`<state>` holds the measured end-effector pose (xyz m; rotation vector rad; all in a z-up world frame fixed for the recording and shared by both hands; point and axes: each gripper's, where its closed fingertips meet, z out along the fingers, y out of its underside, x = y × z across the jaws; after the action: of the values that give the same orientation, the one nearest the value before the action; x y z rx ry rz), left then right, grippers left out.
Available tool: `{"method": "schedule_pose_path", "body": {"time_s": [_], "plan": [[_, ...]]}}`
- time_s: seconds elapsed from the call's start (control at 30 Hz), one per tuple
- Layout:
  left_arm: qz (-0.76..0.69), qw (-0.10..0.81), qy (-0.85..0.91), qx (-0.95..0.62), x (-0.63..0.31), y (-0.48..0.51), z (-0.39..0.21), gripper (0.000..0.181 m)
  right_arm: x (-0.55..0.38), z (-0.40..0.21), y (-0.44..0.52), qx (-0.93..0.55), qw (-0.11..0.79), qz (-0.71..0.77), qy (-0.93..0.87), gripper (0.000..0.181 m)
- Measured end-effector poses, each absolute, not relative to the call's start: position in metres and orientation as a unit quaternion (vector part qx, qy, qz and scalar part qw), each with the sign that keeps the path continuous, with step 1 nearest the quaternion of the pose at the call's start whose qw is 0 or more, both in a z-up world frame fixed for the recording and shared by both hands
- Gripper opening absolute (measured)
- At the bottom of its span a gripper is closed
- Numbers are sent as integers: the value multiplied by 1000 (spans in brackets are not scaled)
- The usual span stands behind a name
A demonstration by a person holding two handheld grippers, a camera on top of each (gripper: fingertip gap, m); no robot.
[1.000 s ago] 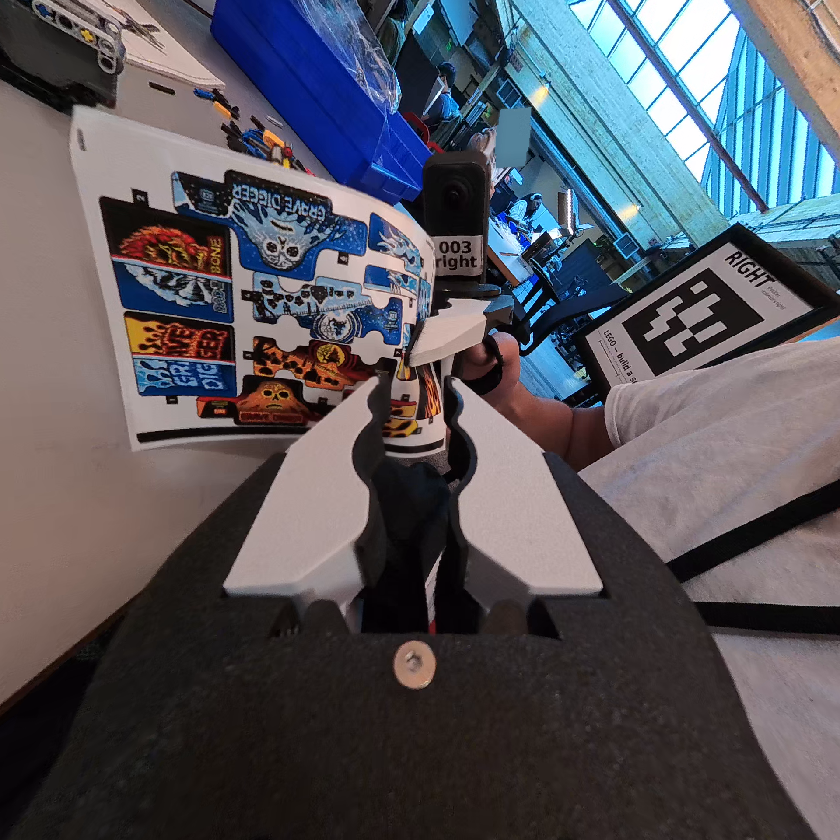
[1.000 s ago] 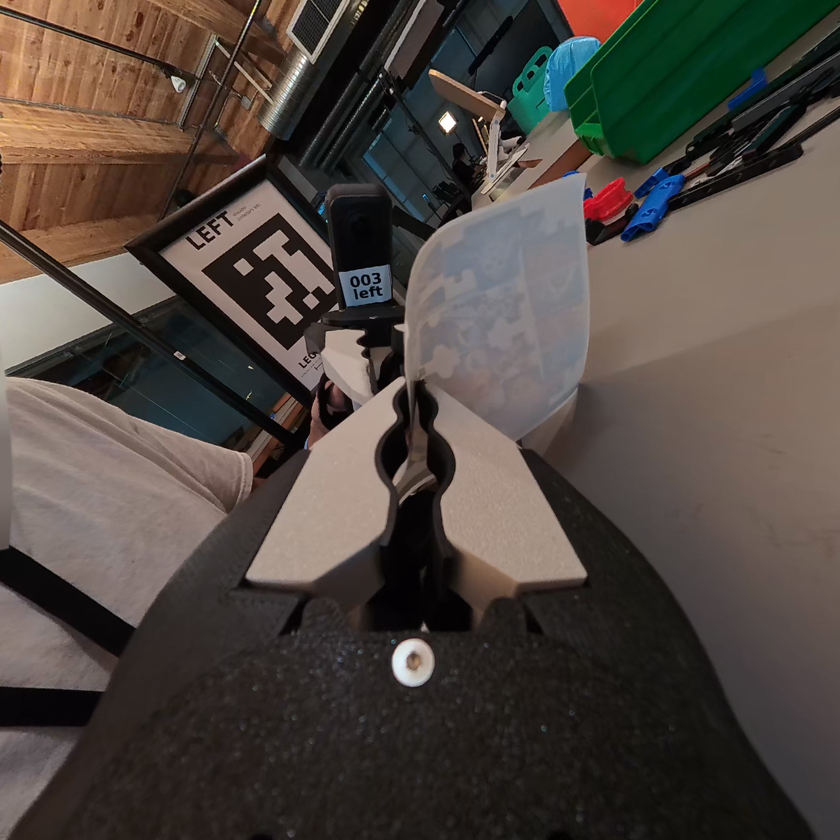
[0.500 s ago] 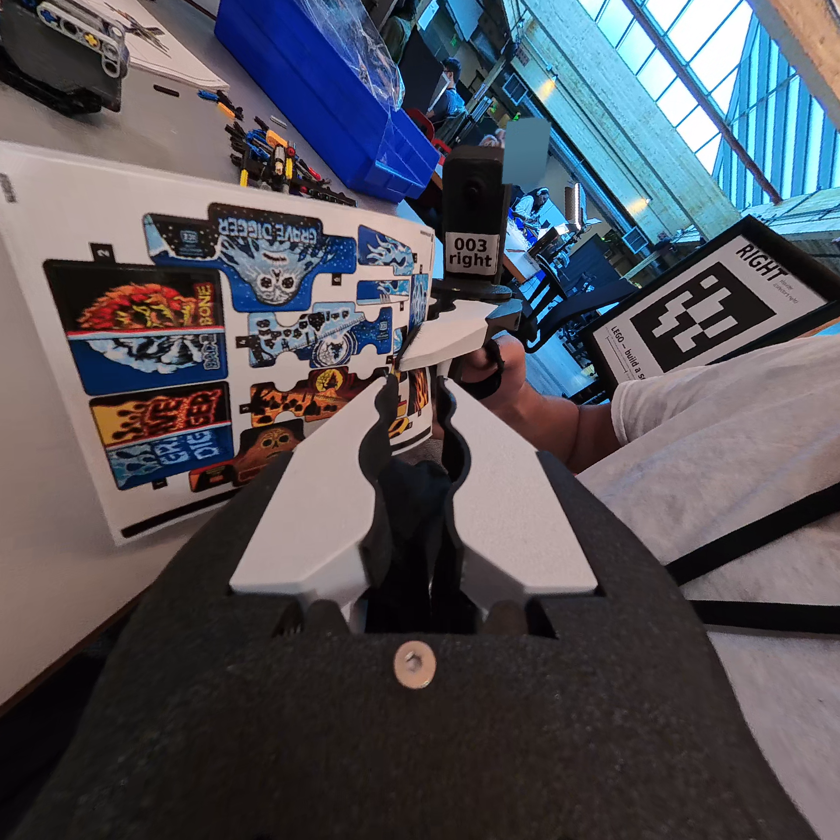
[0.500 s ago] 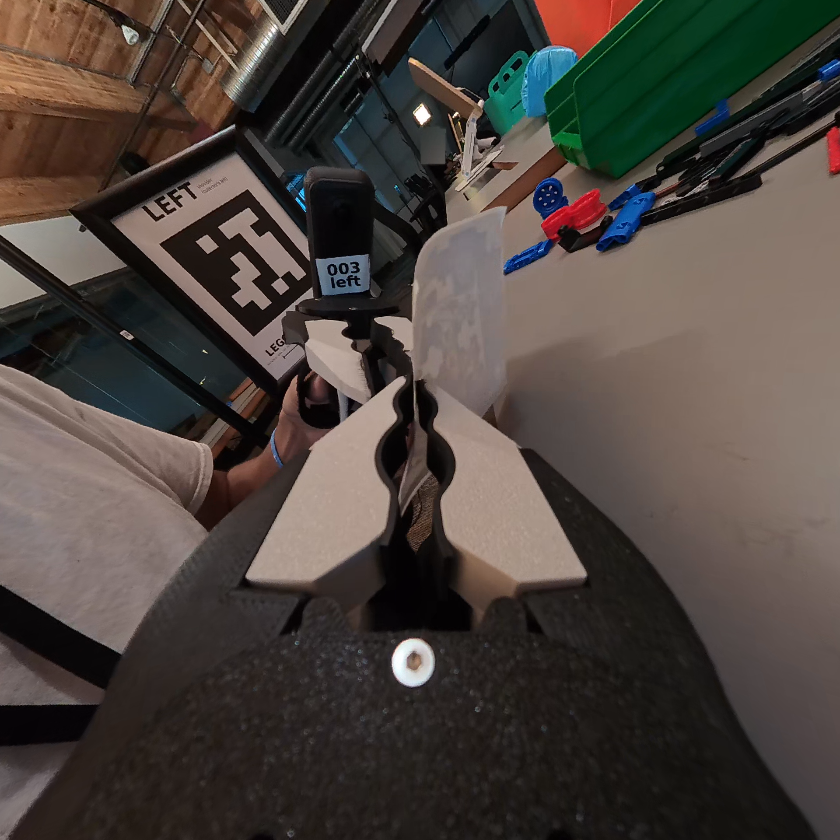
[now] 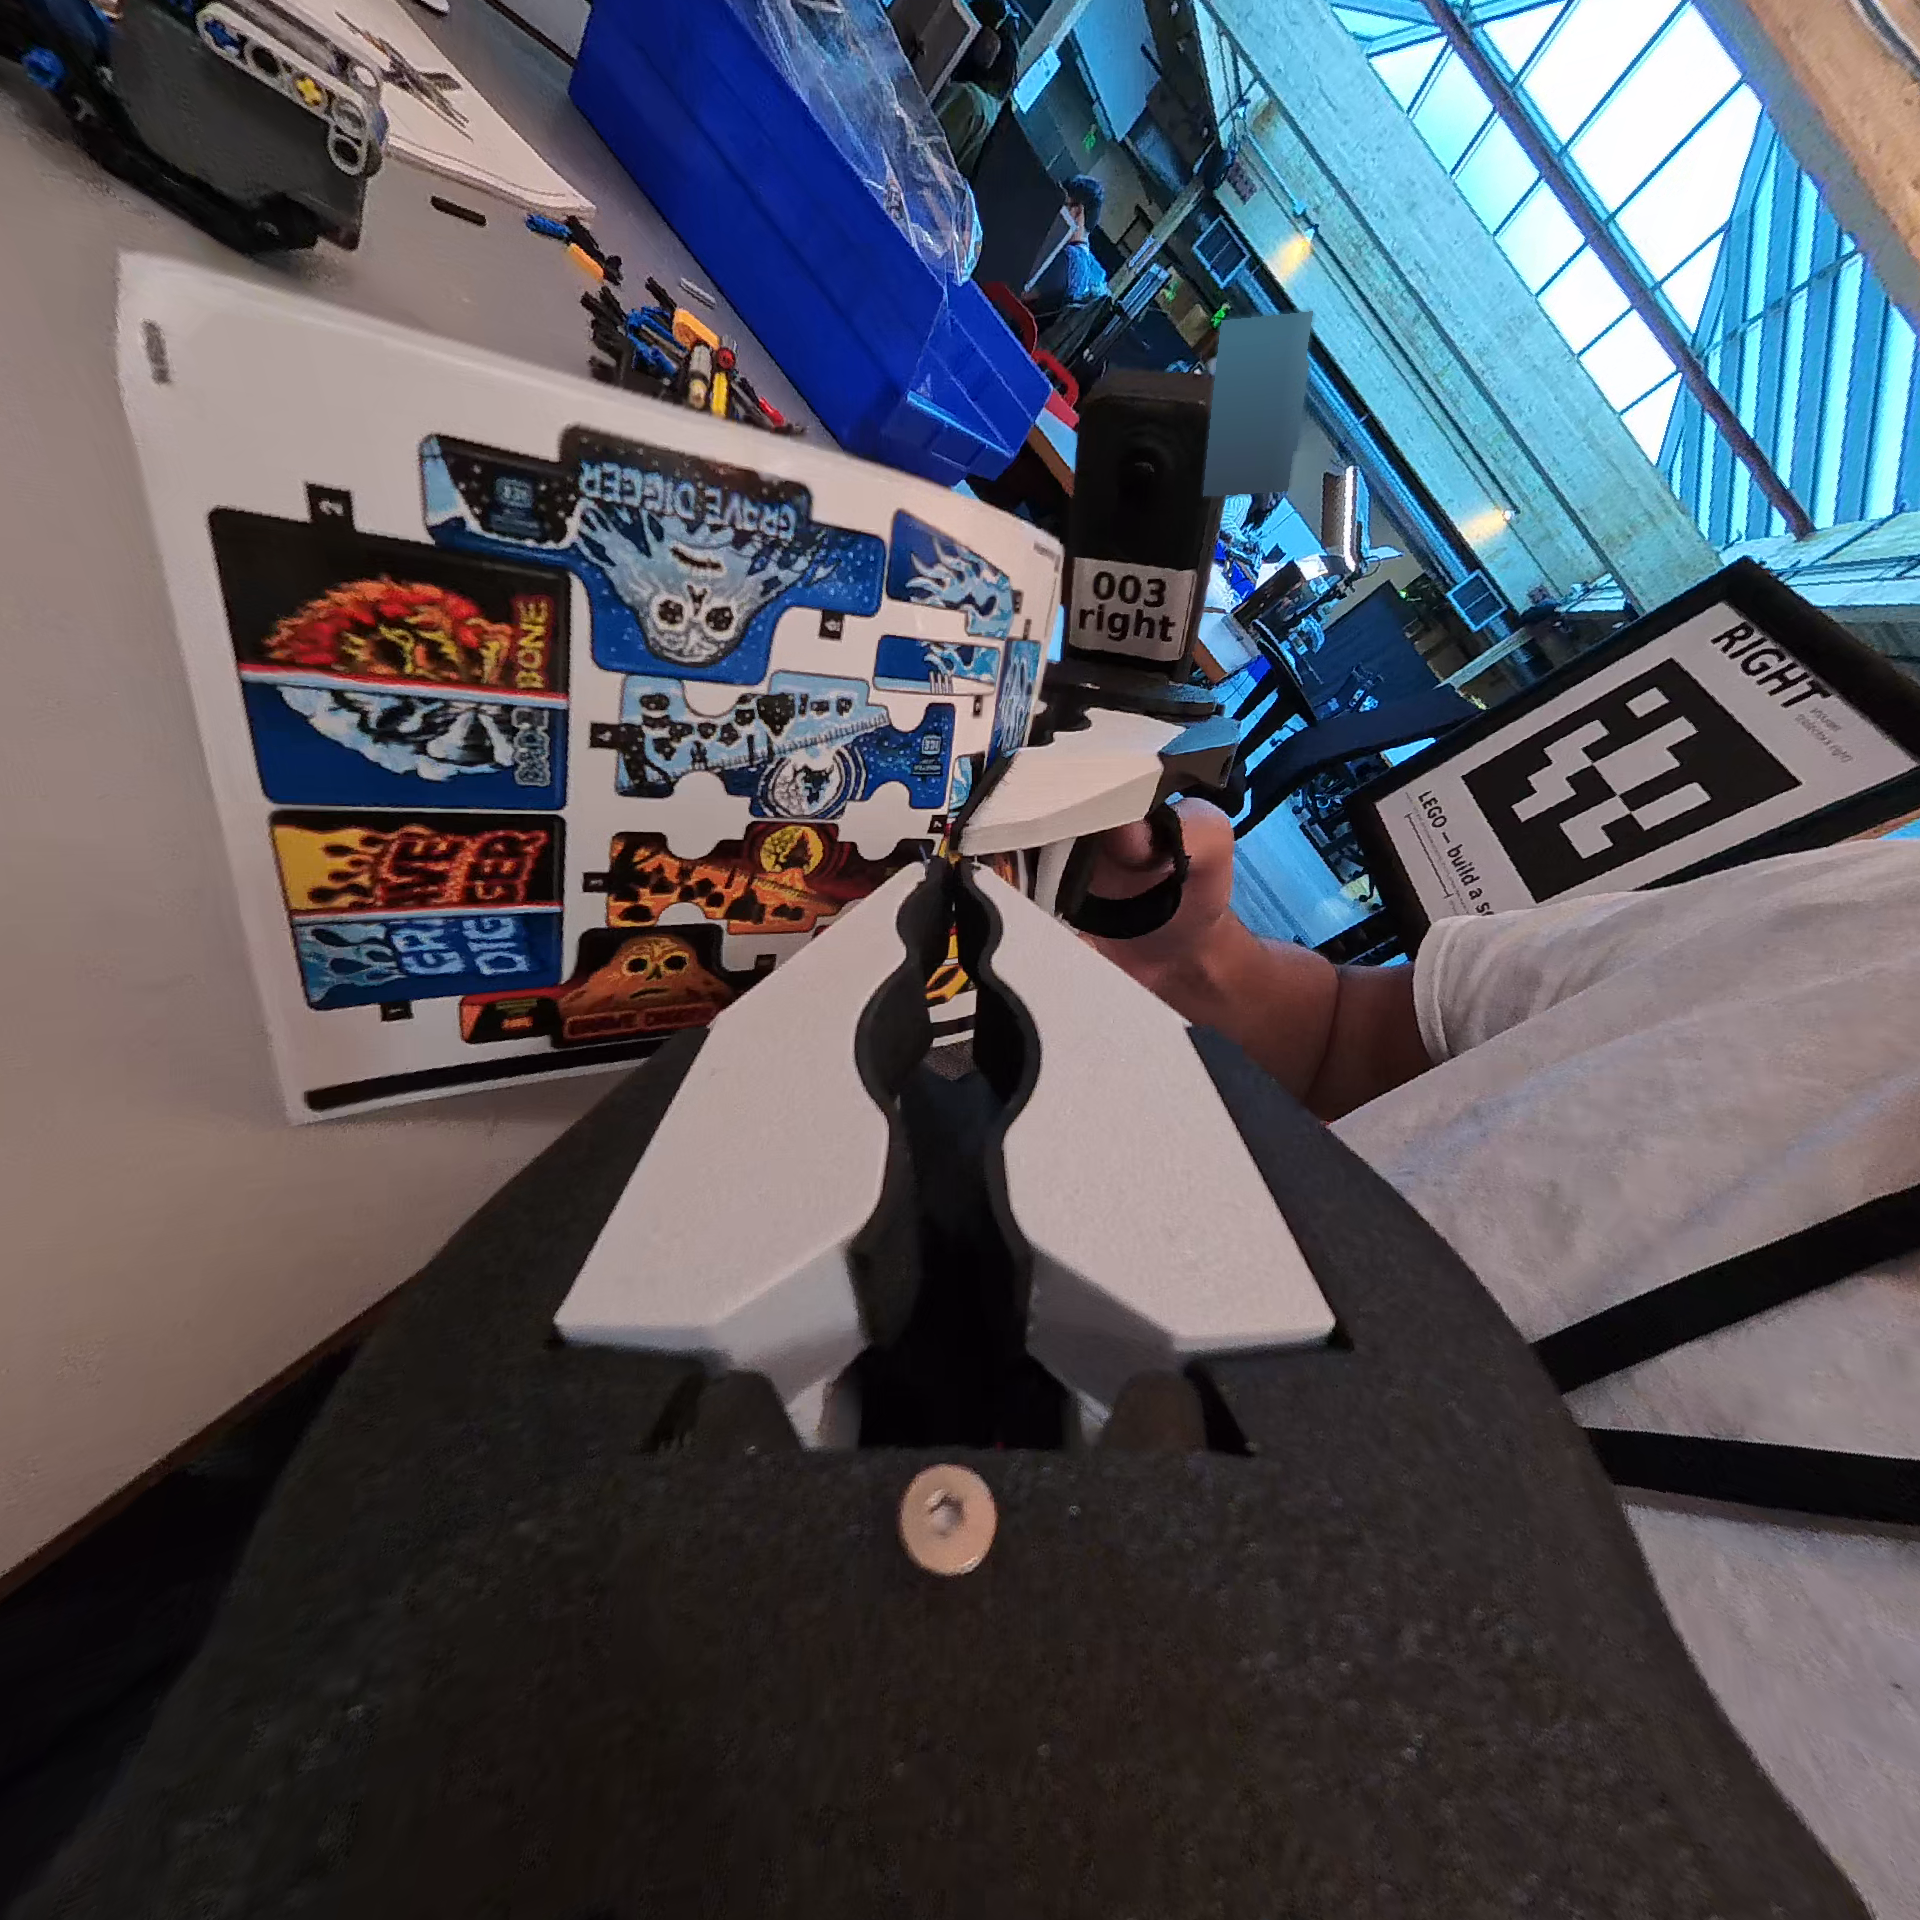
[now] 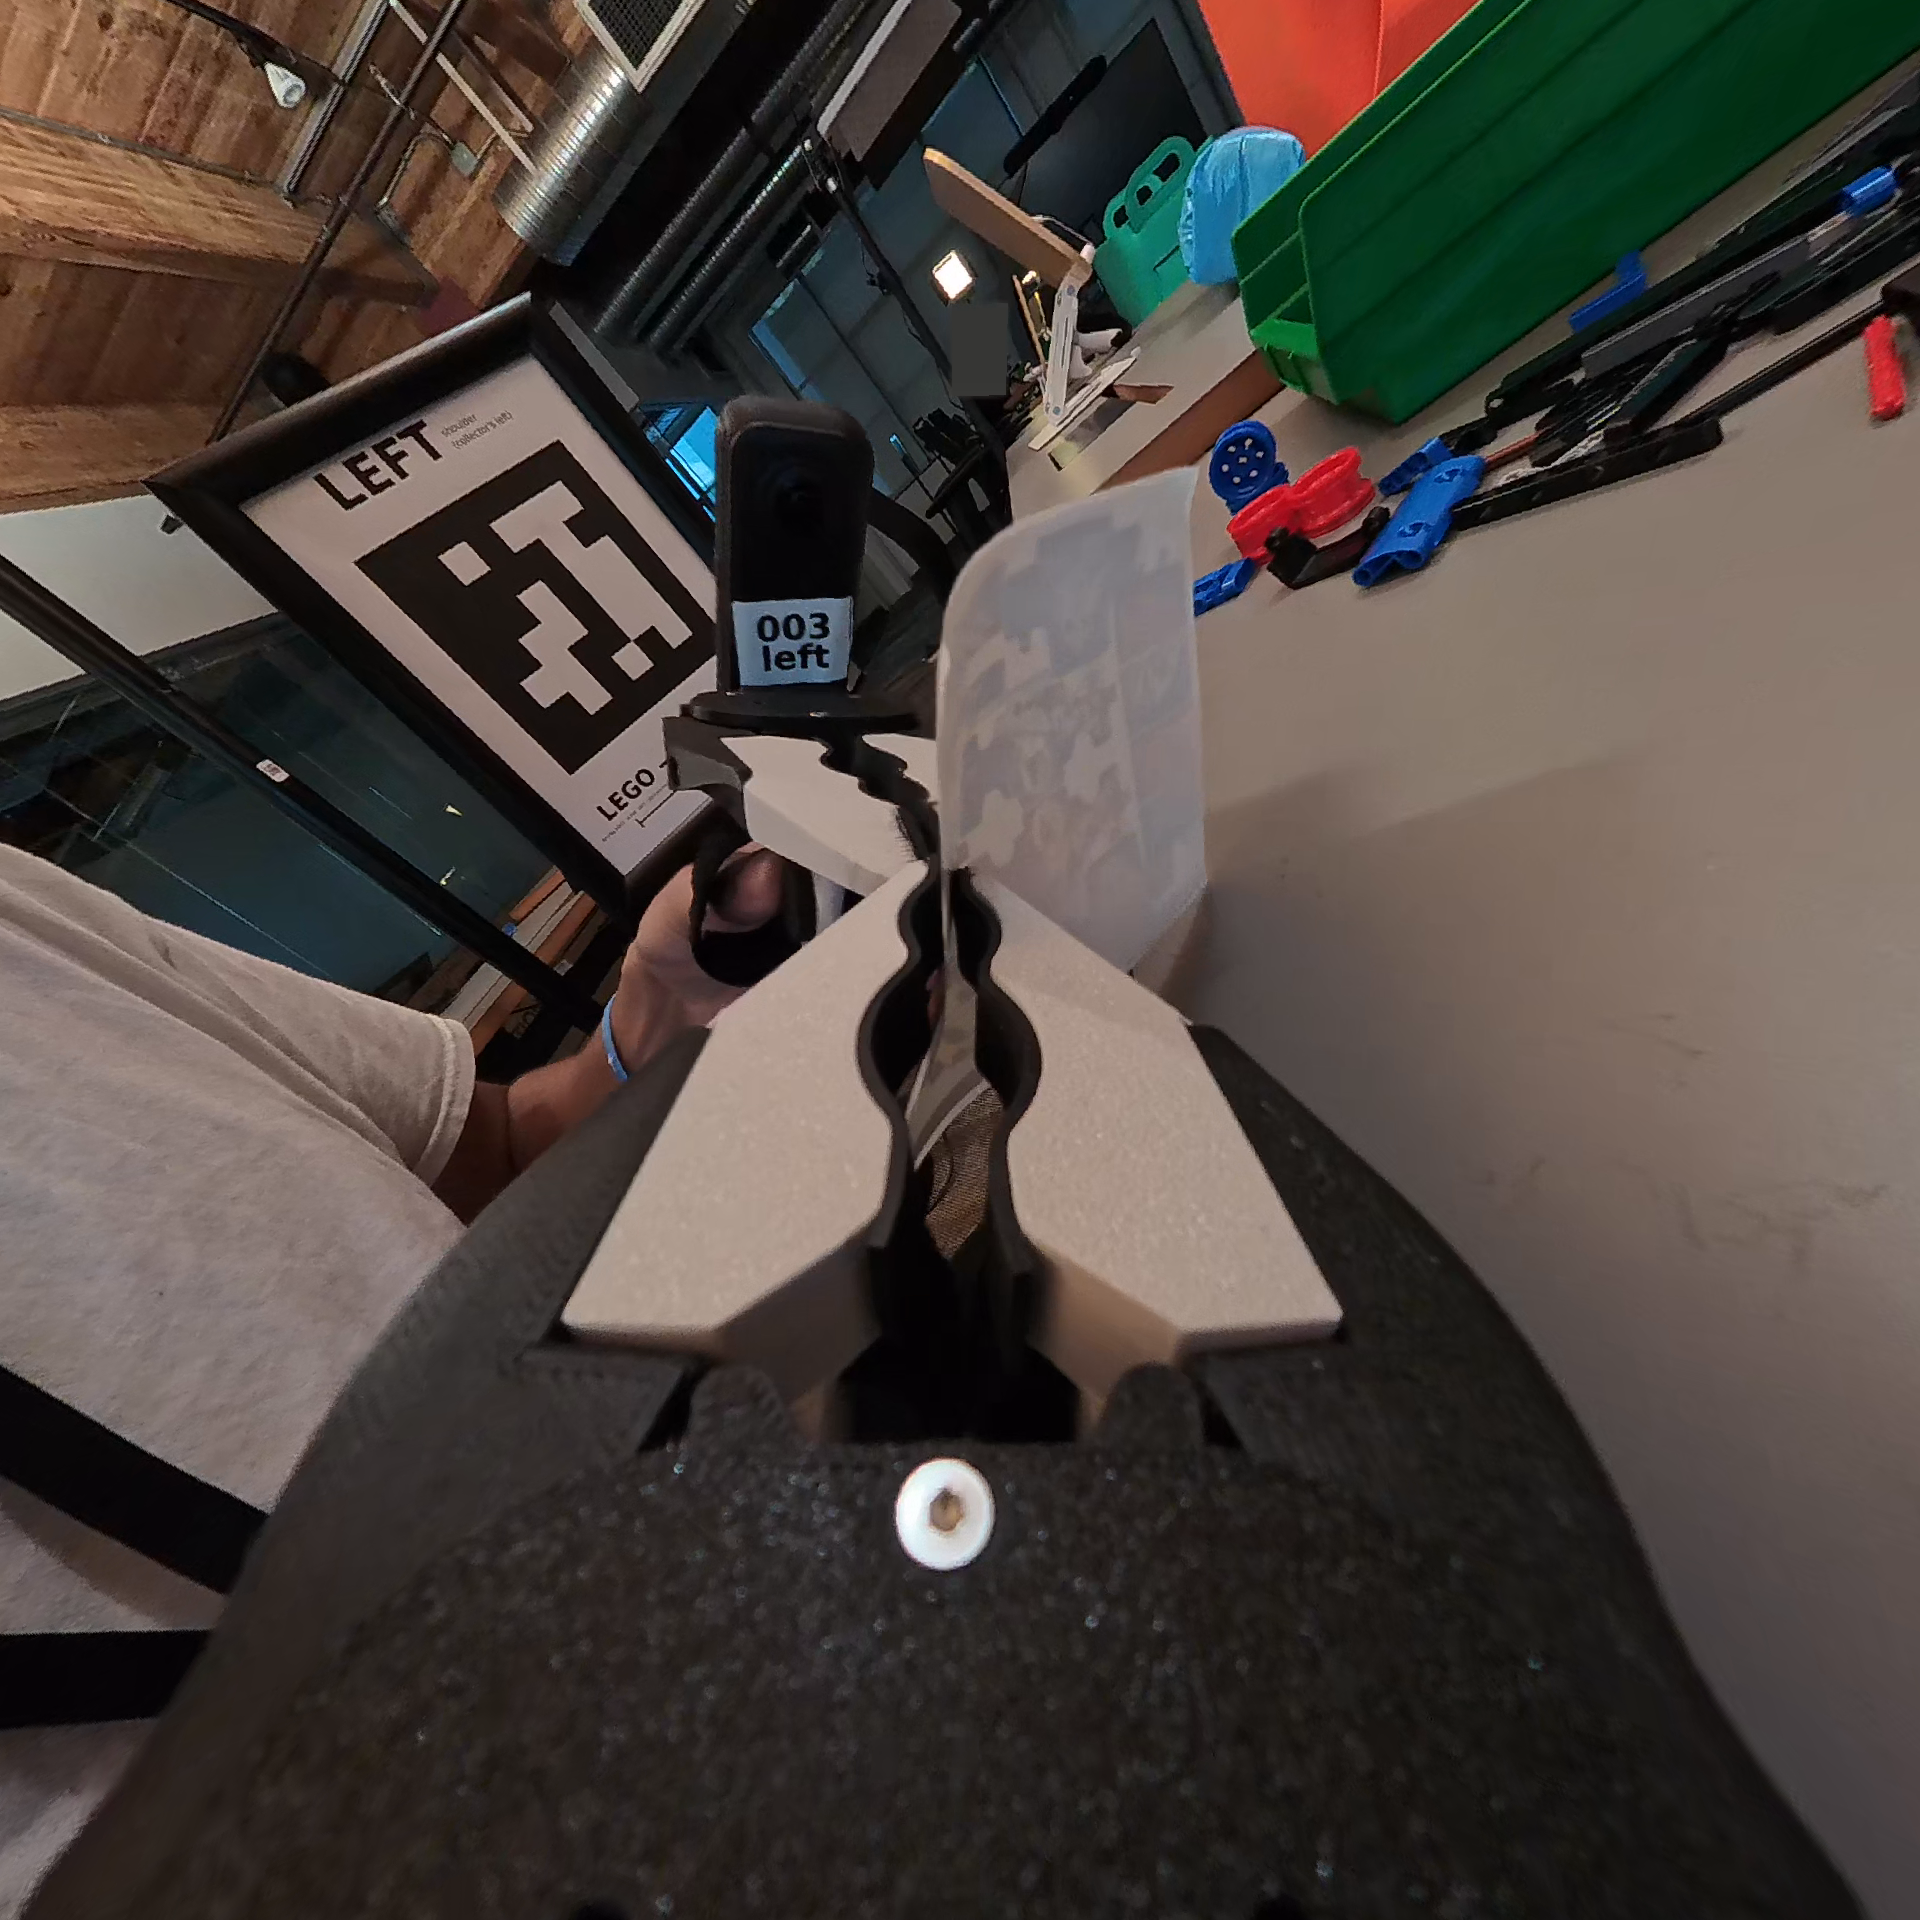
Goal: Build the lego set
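Note:
A sticker sheet (image 5: pixel 499 727) with blue, orange and yellow stickers stands on its edge over the grey table (image 5: pixel 94 1039), printed side toward the left wrist view. My right gripper (image 6: pixel 948 878) is shut on the sheet's near edge; the sheet's pale back (image 6: pixel 1070 707) rises between its jaws. In the left wrist view my right gripper (image 5: pixel 961 836) pinches the sheet's lower right corner. My left gripper (image 5: pixel 942 881) is shut, tips meeting on the sheet right beside the right gripper's tip. It also shows in the right wrist view (image 6: pixel 920 847), tip against the sheet.
A blue bin (image 5: pixel 790 197), loose small parts (image 5: pixel 675 348), a dark half-built model (image 5: pixel 229 135) and a booklet (image 5: pixel 447 114) lie beyond the sheet. A green bin (image 6: pixel 1558 187), red and blue parts (image 6: pixel 1330 509) and black beams (image 6: pixel 1662 374) lie to the right. Framed marker signs (image 5: pixel 1631 769) stand behind. My two grippers' fingertips are within a few centimetres of each other. Both grippers' tips are roughly 25 centimetres from the dark half-built model (image 5: pixel 229 135).
My left gripper's jaws have closed from open to shut at the sheet's corner. The sheet has swung and flattened while the right gripper kept hold of it.

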<state>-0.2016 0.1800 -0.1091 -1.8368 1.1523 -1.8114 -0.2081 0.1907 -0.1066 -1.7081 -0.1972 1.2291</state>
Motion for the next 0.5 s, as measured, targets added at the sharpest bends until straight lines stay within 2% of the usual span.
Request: {"method": "schedule_pose_path", "body": {"time_s": [0.17, 0.3, 0.5], "plan": [[-609, 170, 438, -639, -204, 178, -111, 0, -211, -108, 189, -706, 489, 504, -90, 2], [-554, 199, 505, -631, -207, 176, -113, 0, -207, -100, 186, -700, 491, 507, -107, 24], [-462, 250, 589, -614, -208, 187, -110, 0, -176, -74, 181, -698, 501, 494, -134, 41]]}}
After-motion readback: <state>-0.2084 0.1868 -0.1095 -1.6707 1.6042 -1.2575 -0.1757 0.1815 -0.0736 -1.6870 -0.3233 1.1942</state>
